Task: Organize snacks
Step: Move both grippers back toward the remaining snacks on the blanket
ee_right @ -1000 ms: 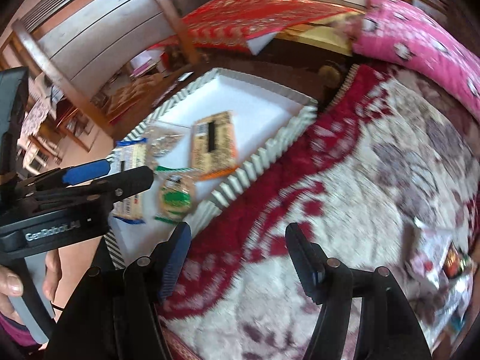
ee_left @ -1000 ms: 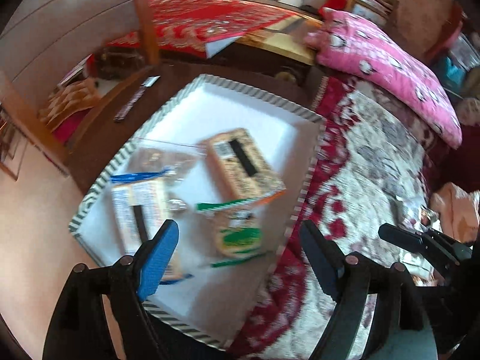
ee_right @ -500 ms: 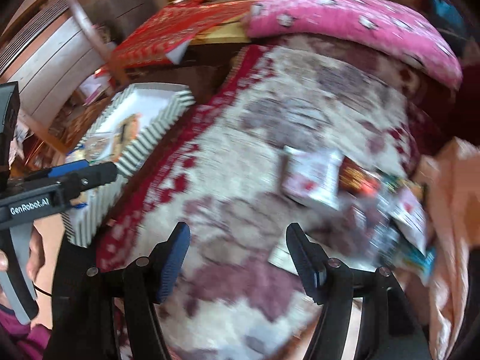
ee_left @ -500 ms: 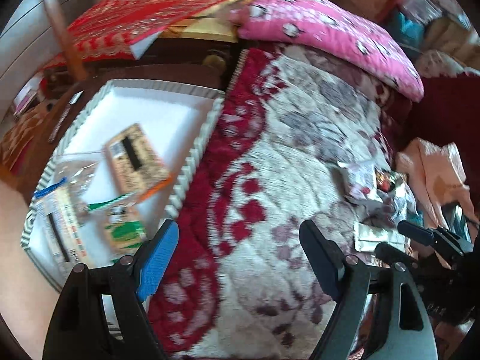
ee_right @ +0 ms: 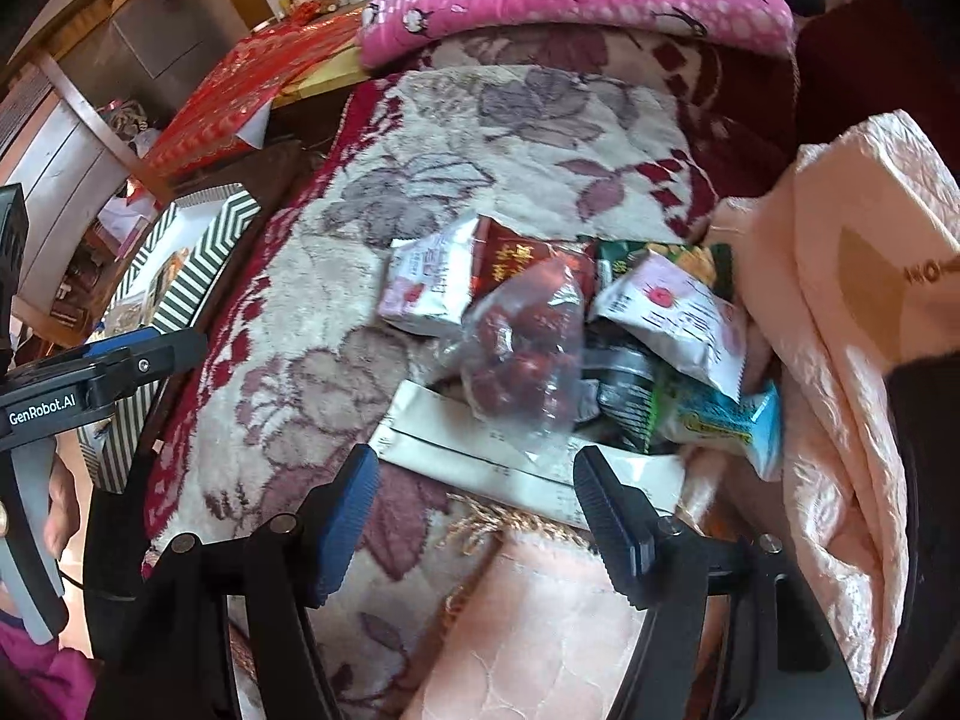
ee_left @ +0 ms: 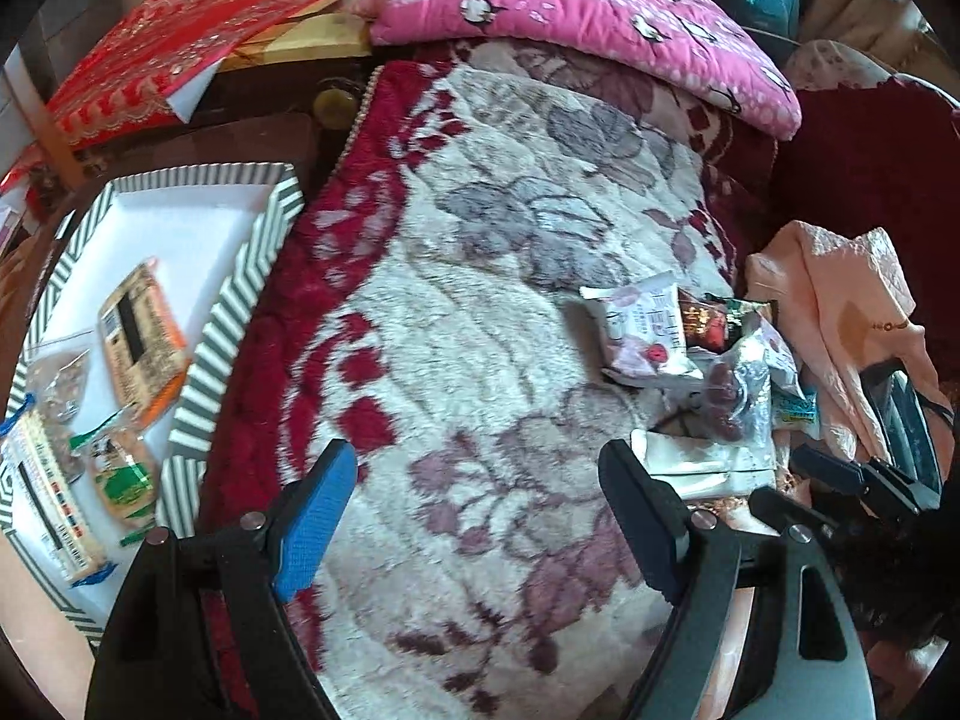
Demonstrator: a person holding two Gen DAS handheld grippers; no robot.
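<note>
Your right gripper is the nearer of the two to the snack pile: the pile lies just ahead of its fingertips and a little to their right, on the floral blanket beside the peach quilt. Its jaws stand apart with nothing between the pads. Closest to it is the long white packet, whose long axis runs crosswise to the fingers, sloping down to the right in the right wrist view. Above that sits a clear bag of dark red fruit, slumped and crinkled, partly over the white packet; it will likely deform under pressure. Your left gripper is also released and empty, with the pile off to its right. The striped tray, already holding several packets, lies well apart to the left of both grippers
</note>
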